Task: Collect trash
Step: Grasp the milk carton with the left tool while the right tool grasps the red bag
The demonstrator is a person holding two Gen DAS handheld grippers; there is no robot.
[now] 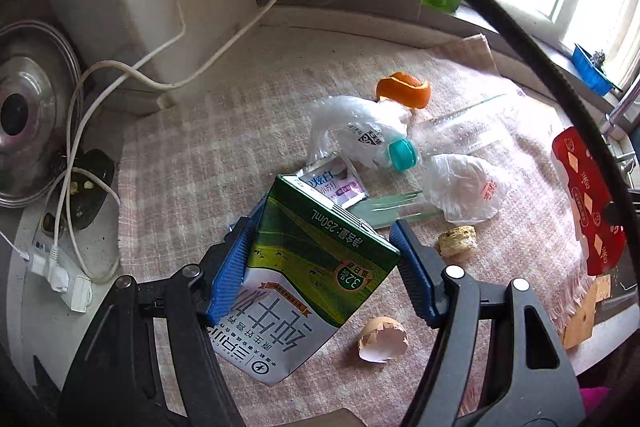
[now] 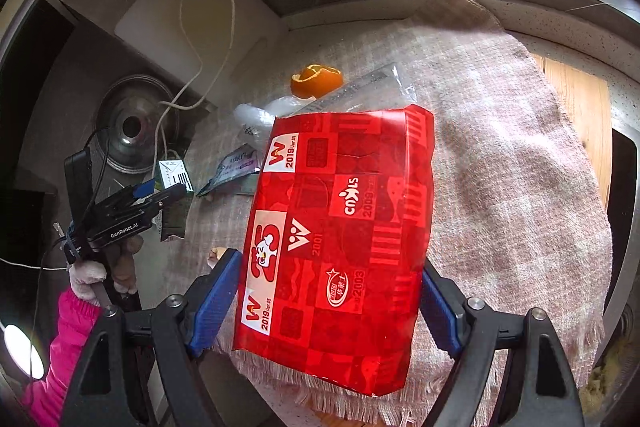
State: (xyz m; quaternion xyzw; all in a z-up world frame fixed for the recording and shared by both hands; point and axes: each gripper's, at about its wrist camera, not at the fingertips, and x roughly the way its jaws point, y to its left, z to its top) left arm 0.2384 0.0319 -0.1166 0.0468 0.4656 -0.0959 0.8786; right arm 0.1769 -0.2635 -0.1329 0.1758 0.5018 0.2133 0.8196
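Trash collection, both tools loaded above the cloth-covered tabletop.

Left tool clamped on the green milk carton, tilted, lifted over the cloth's near edge; right tool clamped across the red box over the cloth's near right corner; step in hand, judged: carrying both pieces off; next move calls for a bin, none in view; left tool held by a gloved hand, fingers pointing at the cloth; orange peel, eggshell, plastic bags remain mid-cloth.
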